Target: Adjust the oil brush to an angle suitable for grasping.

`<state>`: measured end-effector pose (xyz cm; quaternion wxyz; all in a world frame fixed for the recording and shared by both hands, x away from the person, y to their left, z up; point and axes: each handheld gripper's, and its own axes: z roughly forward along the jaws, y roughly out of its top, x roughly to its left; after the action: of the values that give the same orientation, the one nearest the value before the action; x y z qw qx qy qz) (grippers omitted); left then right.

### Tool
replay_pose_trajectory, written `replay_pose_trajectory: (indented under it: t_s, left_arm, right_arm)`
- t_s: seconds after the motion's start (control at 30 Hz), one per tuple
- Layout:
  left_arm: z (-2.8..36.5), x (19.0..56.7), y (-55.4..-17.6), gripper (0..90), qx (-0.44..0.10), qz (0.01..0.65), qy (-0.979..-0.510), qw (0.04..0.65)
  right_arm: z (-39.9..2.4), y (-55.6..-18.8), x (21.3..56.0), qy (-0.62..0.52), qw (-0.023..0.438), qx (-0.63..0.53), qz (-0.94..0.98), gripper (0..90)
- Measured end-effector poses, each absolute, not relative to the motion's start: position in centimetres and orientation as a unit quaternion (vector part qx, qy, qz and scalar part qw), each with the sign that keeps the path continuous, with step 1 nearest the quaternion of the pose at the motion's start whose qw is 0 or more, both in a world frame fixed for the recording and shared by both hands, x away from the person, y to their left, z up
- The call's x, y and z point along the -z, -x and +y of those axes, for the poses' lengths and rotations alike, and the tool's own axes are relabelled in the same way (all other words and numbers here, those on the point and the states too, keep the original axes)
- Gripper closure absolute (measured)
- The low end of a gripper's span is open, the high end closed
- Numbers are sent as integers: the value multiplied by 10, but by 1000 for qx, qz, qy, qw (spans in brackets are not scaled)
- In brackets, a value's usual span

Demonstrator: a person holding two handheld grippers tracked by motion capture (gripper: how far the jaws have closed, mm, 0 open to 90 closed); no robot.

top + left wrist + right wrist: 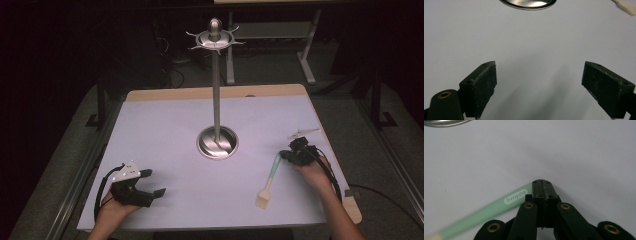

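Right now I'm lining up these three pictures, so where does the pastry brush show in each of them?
High view: the pastry brush lies right of centre, its handle end in the shut right gripper.
Left gripper view: its pale bristle end sits in the top right corner.
Right gripper view: its green handle runs from bottom left up to the jaws.
Shared landmark: the stand's round metal base.
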<state>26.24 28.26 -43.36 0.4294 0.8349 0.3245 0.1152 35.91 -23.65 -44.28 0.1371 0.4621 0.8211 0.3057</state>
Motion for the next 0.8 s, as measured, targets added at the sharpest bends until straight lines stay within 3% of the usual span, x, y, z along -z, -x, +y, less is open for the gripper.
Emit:
replay_pose_trajectory:
  t_s: [0.8]
  left_arm:
    - [283, 433, -262, 124, -117, 320, -837, 429]
  right_arm:
    - [-187, -382, 442, -424, 119, -310, 843, 900]
